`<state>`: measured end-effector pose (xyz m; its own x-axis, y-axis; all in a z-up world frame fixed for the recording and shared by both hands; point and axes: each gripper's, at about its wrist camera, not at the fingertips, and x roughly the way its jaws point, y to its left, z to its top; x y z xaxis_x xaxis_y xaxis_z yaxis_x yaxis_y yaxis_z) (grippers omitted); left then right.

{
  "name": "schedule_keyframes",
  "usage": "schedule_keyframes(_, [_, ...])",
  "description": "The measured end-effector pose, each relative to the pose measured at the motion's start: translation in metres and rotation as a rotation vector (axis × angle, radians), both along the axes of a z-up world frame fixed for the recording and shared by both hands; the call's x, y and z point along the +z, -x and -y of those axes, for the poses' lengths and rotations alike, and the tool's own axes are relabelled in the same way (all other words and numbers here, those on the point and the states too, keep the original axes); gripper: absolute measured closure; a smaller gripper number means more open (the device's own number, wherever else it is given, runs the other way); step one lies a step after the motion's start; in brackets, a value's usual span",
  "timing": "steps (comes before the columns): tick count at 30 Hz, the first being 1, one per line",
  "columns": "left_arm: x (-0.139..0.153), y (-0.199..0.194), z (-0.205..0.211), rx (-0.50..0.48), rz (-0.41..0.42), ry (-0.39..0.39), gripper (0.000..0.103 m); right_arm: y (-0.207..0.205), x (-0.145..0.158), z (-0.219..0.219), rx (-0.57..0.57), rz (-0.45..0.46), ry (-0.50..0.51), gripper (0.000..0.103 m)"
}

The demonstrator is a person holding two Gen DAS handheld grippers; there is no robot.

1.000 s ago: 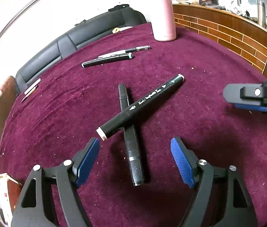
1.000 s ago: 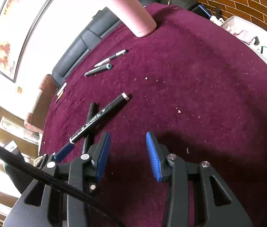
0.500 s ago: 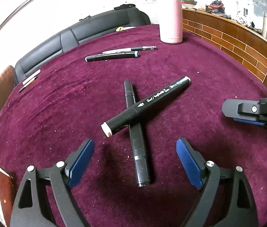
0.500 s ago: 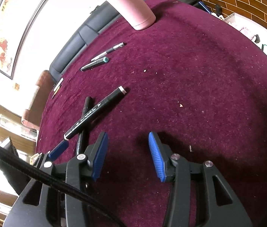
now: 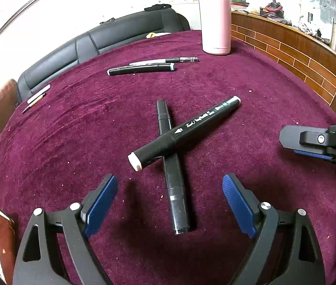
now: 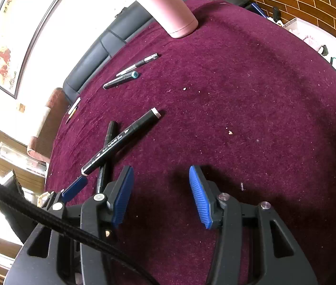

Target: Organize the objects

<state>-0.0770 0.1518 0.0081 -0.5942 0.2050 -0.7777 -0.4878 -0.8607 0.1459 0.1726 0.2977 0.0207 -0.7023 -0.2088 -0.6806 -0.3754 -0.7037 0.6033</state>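
Note:
Two black markers lie crossed on the maroon cloth: a white-capped marker rests on top of a plain black marker. Both also show in the right wrist view, the white-capped marker over the black marker. My left gripper is open and empty, its jaws on either side of the black marker's near end, above the cloth. My right gripper is open and empty, to the right of the markers. Farther back lie a teal-capped marker and a thin pen.
A pink bottle stands at the far edge of the table. A pencil and a white stick lie at the far left. A black sofa is behind the table; a brick-pattern counter is on the right.
The left gripper has tilted up and pulled back slightly, so the markers sit lower and the bottle shows fully. The right gripper shifted a little. Both stay open; no marker moved.

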Motion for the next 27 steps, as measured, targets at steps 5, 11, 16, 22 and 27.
schedule_keyframes(5, [-0.0002,0.0001,0.0001,0.006,0.002,0.000,0.015,-0.0001,0.0009,0.0006,-0.001,0.000,-0.001,0.055])
schedule_keyframes(11, [-0.0008,0.0021,0.0025,0.012,0.012,-0.008,0.012,-0.0004,0.0010,0.0009,0.000,-0.001,-0.002,0.054])
schedule_keyframes(16, [-0.0010,0.0024,0.0033,0.013,0.015,-0.011,0.012,-0.0010,0.0009,0.0011,-0.001,-0.001,-0.002,0.053])
schedule_keyframes(22, [-0.0019,0.0050,0.0058,0.021,0.029,-0.020,0.008,0.0007,0.0027,0.0027,0.002,-0.002,-0.007,0.052])
schedule_keyframes(27, [-0.0032,0.0073,0.0089,0.029,0.047,-0.034,0.006,0.0042,0.0039,0.0035,0.006,-0.006,-0.014,0.049])
